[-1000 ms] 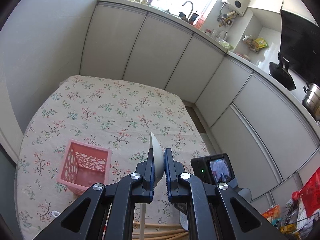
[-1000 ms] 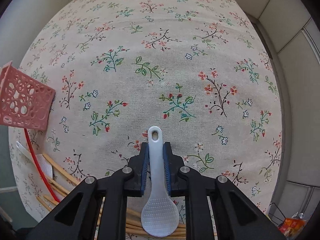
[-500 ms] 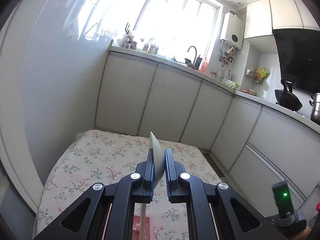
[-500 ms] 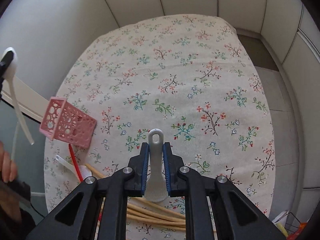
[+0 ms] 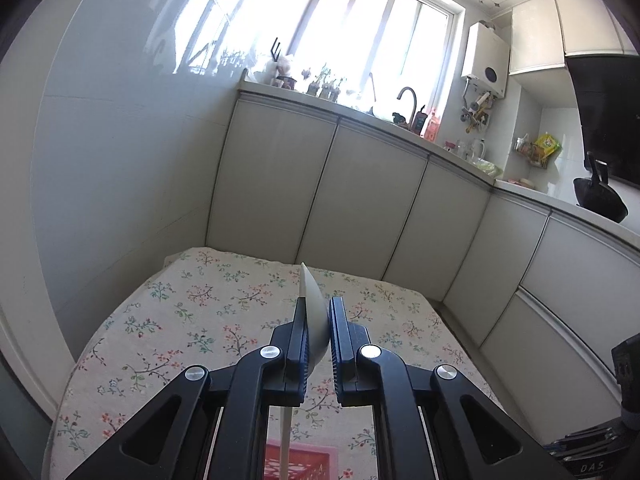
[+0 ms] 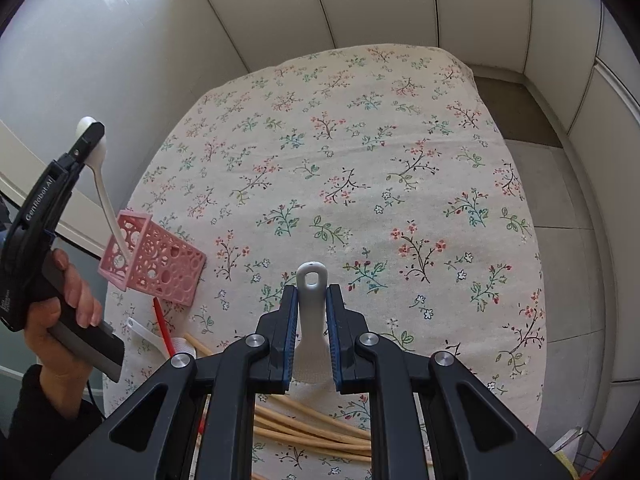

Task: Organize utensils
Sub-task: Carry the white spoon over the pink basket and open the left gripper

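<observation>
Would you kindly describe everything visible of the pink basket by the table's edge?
The pink basket is a small square-sided holder, seemingly plastic, its walls pierced with round cut-outs. It stands on the floral tablecloth near the table's left edge, open top upward. The handle of the white spoon, held by the left gripper, reaches down into its opening; whether it touches the inside is unclear. A red utensil lies just beside it on the near side.
</observation>
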Available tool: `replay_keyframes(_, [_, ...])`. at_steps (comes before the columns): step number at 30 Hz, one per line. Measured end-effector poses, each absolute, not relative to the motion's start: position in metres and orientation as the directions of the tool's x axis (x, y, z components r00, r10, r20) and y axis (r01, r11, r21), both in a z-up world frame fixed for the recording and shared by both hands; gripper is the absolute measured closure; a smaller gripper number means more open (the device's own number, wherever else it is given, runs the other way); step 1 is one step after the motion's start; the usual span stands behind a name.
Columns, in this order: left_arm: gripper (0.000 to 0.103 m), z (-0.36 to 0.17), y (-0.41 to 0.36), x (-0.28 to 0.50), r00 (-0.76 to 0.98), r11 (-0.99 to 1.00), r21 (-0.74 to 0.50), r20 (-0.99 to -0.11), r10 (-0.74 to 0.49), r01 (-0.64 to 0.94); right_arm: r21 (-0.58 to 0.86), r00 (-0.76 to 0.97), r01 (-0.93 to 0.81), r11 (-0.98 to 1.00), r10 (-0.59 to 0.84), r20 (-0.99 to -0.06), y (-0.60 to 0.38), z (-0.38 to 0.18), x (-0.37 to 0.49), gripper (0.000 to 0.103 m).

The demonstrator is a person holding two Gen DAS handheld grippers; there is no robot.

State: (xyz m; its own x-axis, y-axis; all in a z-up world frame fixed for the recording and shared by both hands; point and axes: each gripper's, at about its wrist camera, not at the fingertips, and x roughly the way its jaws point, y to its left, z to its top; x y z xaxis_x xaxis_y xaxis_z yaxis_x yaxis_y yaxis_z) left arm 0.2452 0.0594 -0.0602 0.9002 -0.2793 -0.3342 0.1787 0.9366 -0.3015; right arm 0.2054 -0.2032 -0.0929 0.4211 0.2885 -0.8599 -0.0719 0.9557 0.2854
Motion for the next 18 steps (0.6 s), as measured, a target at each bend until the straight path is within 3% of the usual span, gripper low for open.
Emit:
replay_keyframes(16, [0.093, -0.067, 0.061, 0.230, 0.882, 0.941, -0.289, -0.377, -0.283, 0.179, 0.337, 0.459, -0.095, 0.937, 0.342, -0.820, -0.198, -0.075, 0.191, 0.088])
replay_keyframes(18, [0.081, -0.066, 0.061, 0.228, 0.872, 0.938, -0.294, -0.391, -0.294, 0.184, 0.349, 0.466, -0.096, 0.932, 0.352, -0.812, -0.199, -0.072, 0.190, 0.088])
